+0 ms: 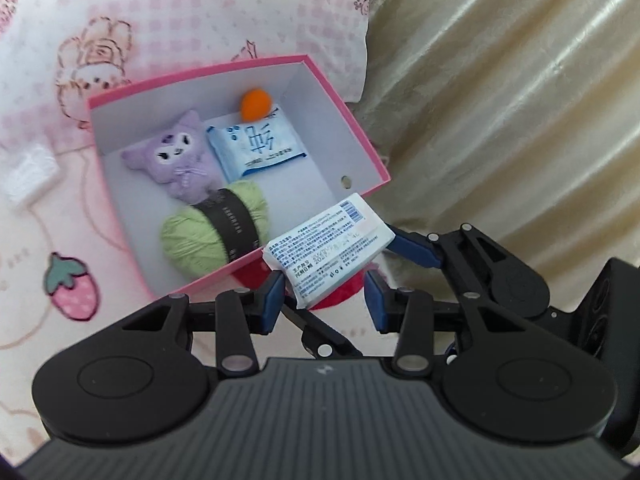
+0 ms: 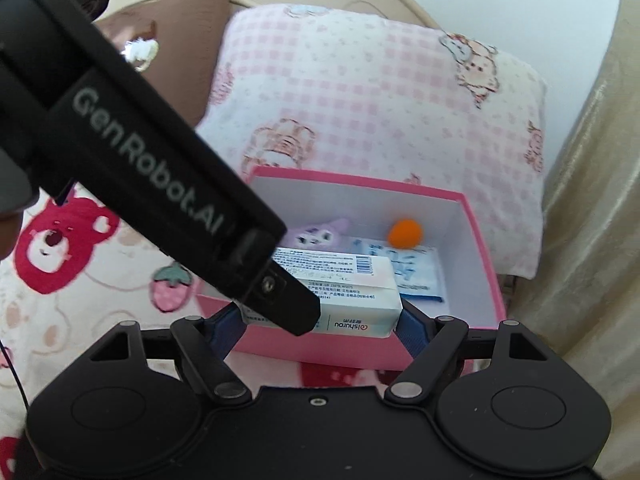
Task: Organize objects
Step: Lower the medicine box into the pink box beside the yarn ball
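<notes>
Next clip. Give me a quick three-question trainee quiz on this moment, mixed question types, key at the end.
1. True or false: the right gripper is shut on the white tissue pack.
2. Which item lies inside the pink box? A) green yarn ball B) brown cushion C) white foam piece
3. Fill in: the orange ball sits next to the blue-and-white ______.

Key: 1 true. 2 A. 3 packet. The left gripper stands open and holds nothing; the tissue pack hangs over the box's near corner, not yet inside.
</notes>
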{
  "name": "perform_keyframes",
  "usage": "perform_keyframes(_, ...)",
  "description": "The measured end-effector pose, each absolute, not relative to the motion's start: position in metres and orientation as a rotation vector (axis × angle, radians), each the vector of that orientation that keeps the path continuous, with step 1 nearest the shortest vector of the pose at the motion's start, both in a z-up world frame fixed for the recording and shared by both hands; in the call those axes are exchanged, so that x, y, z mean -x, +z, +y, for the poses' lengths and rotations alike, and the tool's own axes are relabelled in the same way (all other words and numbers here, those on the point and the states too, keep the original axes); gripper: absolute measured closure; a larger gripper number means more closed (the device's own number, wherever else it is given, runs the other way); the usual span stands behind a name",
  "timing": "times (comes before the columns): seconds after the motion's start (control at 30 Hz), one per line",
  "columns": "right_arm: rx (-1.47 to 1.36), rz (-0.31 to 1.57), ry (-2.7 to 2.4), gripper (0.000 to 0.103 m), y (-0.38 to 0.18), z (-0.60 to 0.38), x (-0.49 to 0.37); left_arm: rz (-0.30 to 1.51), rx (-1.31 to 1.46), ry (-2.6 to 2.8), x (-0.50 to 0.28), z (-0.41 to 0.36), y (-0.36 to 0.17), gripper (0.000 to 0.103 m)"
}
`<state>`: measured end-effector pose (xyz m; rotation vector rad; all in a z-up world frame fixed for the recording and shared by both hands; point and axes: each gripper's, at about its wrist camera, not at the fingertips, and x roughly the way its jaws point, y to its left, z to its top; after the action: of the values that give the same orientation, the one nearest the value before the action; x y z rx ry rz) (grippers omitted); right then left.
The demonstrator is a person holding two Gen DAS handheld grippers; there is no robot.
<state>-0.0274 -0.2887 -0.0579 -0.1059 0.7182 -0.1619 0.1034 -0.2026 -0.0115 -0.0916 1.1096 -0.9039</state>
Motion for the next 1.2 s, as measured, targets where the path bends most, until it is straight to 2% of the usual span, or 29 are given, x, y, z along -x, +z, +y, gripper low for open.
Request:
perform_keyframes(0.3, 0.128, 0.777, -0.209, 0.021, -0.07, -0.319, 0.001, 1.138, 0.104, -0.897, -0.133, -0.248, -0.029, 0.062)
perform_keyframes(0.67, 0.113, 0.96, -0.095, 0.021, -0.099, -0.38, -0.068, 1.239, 0.179, -0.88, -0.21, -0.283, -0.087, 0.062)
perform_keyframes(0.97, 0.156, 1.081, -0.068, 0.02, -0.12, -0.399, -0.094, 1.31, 0.22, -0.824, -0.226, -0.302, -0.118, 0.063)
perform_keyframes(1.2, 0.096, 1.095, -0.049, 0.021, -0.123, -0.414, -0.101, 1.318, 0.223, -0.756, -0.224, -0.309, -0.122, 0.064)
